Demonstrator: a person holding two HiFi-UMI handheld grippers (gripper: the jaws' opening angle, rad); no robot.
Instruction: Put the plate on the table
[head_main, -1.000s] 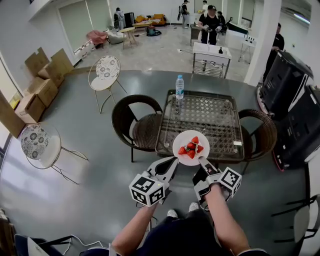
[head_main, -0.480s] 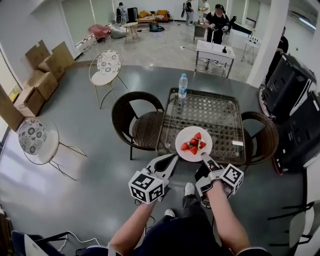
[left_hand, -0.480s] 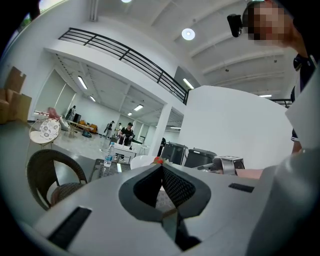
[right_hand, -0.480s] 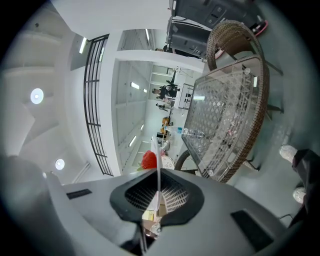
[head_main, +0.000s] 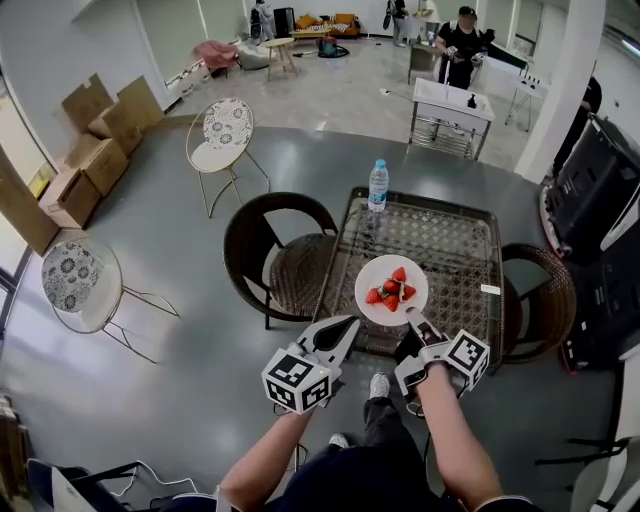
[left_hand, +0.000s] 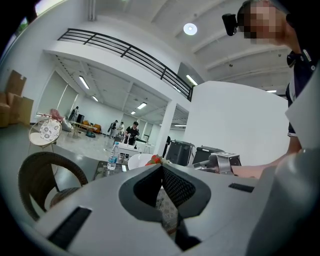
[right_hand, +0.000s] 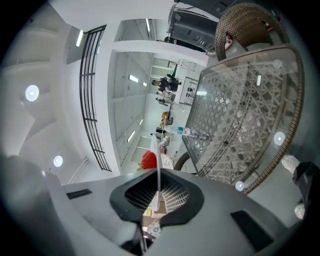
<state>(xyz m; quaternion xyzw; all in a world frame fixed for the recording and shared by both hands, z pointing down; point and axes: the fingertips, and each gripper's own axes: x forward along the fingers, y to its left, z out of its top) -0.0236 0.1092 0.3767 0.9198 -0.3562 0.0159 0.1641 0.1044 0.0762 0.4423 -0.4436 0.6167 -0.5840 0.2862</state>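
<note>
Plate (head_main: 373, 273): white, carrying strawberries (head_main: 391, 292), near rim clamped between fingers of right gripper (head_main: 412, 322); seen edge-on between those fingers in right gripper view. Position: over near half of glass-topped surface (head_main: 445, 240); contact with surface not determinable. Left gripper (head_main: 347, 323): fingers pressed together, nothing between them, tips just beside near-left rim of plate. Water bottle (head_main: 378, 185): upright at far edge of surface, well apart from plate. Wicker chair (head_main: 272, 250): at left side of surface.

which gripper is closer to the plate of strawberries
Right. The right gripper is clamped on the near rim of the plate; the left gripper sits shut and empty, below-left of it.
</note>
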